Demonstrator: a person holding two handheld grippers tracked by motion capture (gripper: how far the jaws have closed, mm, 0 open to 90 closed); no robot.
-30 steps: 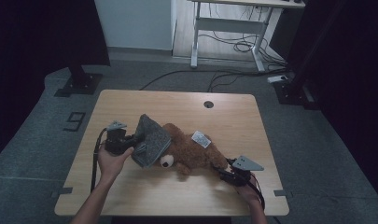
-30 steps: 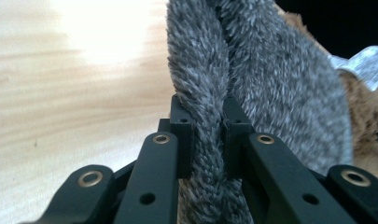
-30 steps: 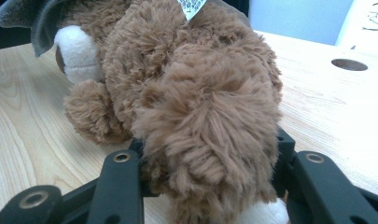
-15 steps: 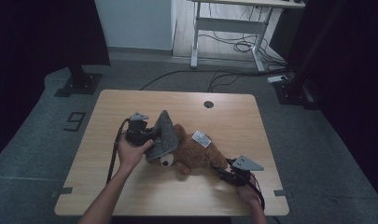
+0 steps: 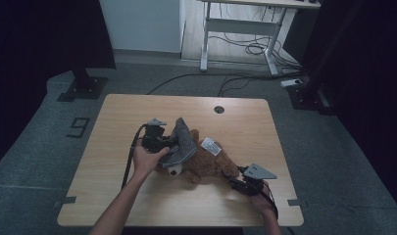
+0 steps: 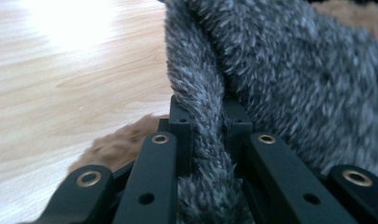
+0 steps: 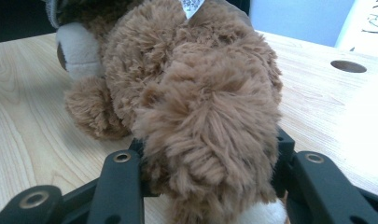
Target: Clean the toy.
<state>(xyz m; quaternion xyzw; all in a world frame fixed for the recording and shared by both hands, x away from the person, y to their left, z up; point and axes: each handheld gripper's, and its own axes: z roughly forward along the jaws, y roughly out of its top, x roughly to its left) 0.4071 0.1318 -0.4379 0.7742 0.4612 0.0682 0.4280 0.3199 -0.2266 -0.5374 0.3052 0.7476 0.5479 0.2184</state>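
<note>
From above, a brown fluffy plush bear [image 5: 206, 164] lies mid-worktop [image 5: 235, 122], nearer the front edge. The left claw [image 5: 167, 147] pinches a grey fuzzy cloth [image 5: 184, 142] over its head. In the right gripper view, the right claw [image 7: 207, 158] clamps the bear's leg.

The left gripper [image 6: 206, 122] rises from six o'clock, its two black jaws closed on a fold of grey fluffy fabric [image 6: 289, 70] that runs from between them up toward twelve and spreads to three o'clock. At eight o'clock a patch of brown plush [image 6: 119, 144] lies on the light wooden table [image 6: 70, 79].
</note>
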